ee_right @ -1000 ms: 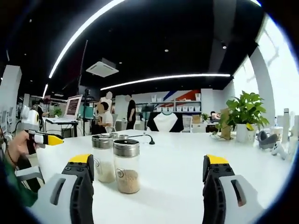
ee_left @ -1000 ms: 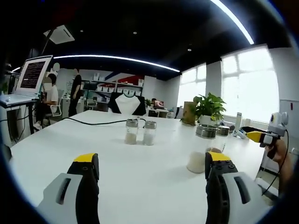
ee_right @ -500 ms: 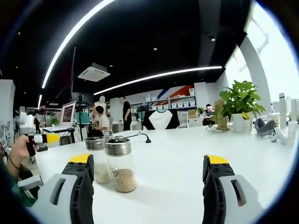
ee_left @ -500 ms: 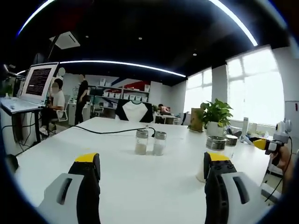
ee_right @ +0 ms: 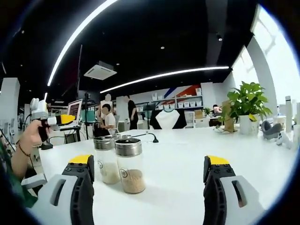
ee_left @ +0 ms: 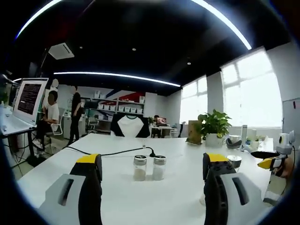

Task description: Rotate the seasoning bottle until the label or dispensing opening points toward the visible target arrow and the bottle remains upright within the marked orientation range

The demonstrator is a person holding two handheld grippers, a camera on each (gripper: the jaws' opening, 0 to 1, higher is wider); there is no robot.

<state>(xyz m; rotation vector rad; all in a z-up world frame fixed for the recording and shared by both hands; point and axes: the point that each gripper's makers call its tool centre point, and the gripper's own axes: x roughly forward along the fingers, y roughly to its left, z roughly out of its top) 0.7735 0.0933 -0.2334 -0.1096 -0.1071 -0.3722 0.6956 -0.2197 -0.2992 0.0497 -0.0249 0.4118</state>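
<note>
Seasoning bottles (ee_right: 130, 165) stand upright on the white table (ee_right: 187, 159), 2 just ahead of my right tongs (ee_right: 148, 174), toward its left jaw. My left tongs (ee_left: 149, 171) face 2 more bottles (ee_left: 149, 167) farther off, near a black cable (ee_left: 108, 153). Both tongs gape wide, holding nothing.

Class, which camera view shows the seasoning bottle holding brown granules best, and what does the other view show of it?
The right gripper view: the brown-filled bottle stands close and large between the open jaws. The left gripper view shows bottles at its right edge mostly hidden behind a jaw; I cannot tell which is this one.
</note>
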